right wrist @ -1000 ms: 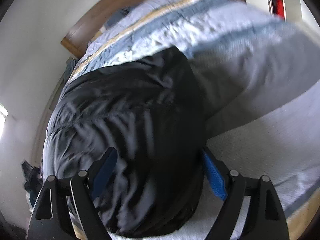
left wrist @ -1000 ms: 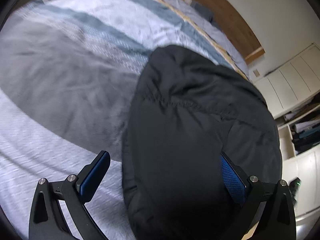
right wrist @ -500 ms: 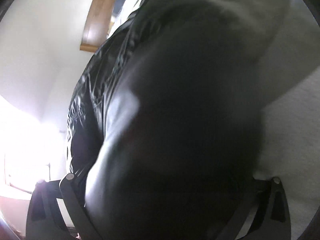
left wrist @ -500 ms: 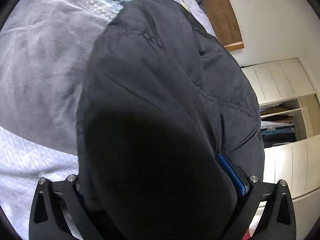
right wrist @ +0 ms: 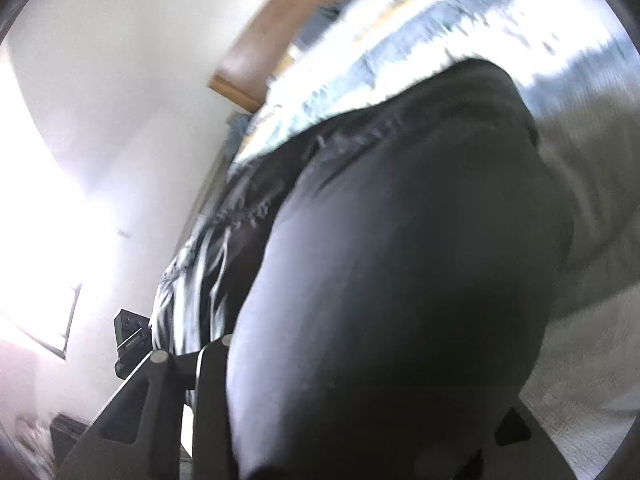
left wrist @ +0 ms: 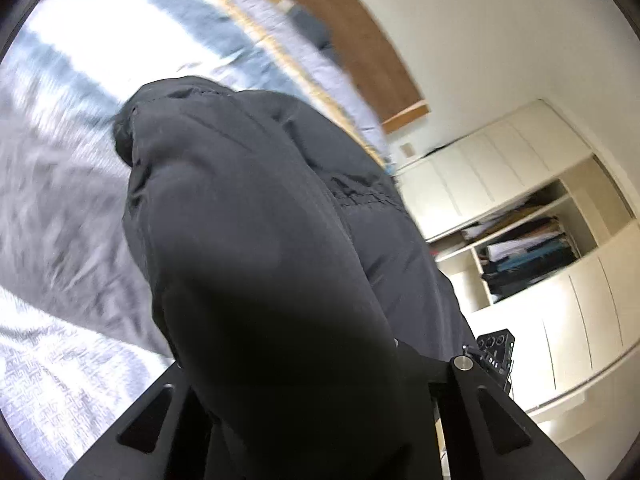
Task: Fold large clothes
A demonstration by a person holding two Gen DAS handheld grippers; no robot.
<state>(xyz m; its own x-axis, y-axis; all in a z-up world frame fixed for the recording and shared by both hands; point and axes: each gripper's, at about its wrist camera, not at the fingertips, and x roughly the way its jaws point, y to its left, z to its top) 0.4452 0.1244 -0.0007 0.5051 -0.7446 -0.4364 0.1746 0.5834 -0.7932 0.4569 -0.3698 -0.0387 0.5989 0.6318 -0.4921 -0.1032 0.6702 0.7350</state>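
A large black padded jacket (left wrist: 260, 240) fills the middle of the left wrist view and drapes over my left gripper (left wrist: 304, 412), hiding both fingers; the jaws are closed in on its fabric. In the right wrist view the same jacket (right wrist: 400, 280) bulges over my right gripper (right wrist: 360, 420) and hides its fingers too; that gripper also grips the fabric. The jacket is lifted and its far end rests on the bed (left wrist: 60, 200).
The bed has a grey, blue and white striped cover (right wrist: 440, 20) and a wooden headboard (left wrist: 360, 40). A white cupboard with open shelves (left wrist: 520, 240) stands to the right. A white wall and a bright window (right wrist: 48, 260) are on the left.
Both grippers went from open beside the jacket's near edge to closed on it and have lifted it. The jacket now covers the fingers, and the cameras have tilted up toward the walls.
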